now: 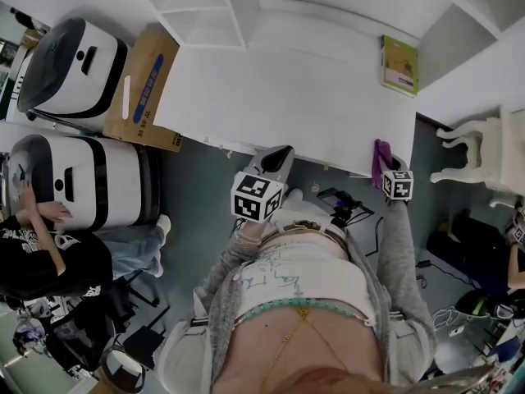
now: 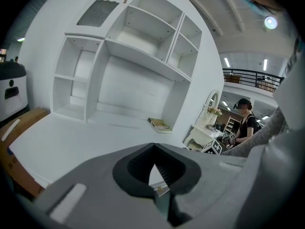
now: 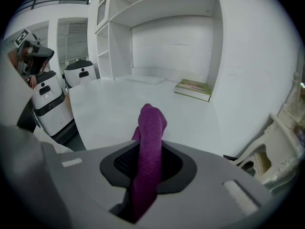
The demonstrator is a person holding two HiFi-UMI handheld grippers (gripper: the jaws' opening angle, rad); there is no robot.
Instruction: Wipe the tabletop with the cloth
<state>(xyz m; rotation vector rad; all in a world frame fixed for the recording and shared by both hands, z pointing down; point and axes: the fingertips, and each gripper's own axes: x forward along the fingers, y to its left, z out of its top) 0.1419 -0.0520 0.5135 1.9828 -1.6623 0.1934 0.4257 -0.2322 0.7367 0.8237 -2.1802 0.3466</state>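
The purple cloth (image 3: 151, 123) is clamped in the jaws of the right gripper (image 3: 148, 165), with its long axis running forward out of them. It is held at the near right edge of the white bench (image 1: 287, 89), and most of the top is spread ahead and to its left. Contact cannot be judged. The jaws of the left gripper (image 1: 280, 158) are together and empty. Print on the book (image 1: 399, 64) and on the blue label (image 1: 150, 84) of the carton (image 1: 164, 125) cannot be read.

cloth (image 3: 151, 123) is showing solid purple. tabletop (image 1: 312, 97) is reading plain white. left gripper (image 2: 153, 149) and right gripper (image 3: 151, 149) are showing grey with black jaw recesses, marker cubes (image 1: 257, 197) carrying black-and-white squares. box (image 1: 141, 72) is showing brown, blue label.
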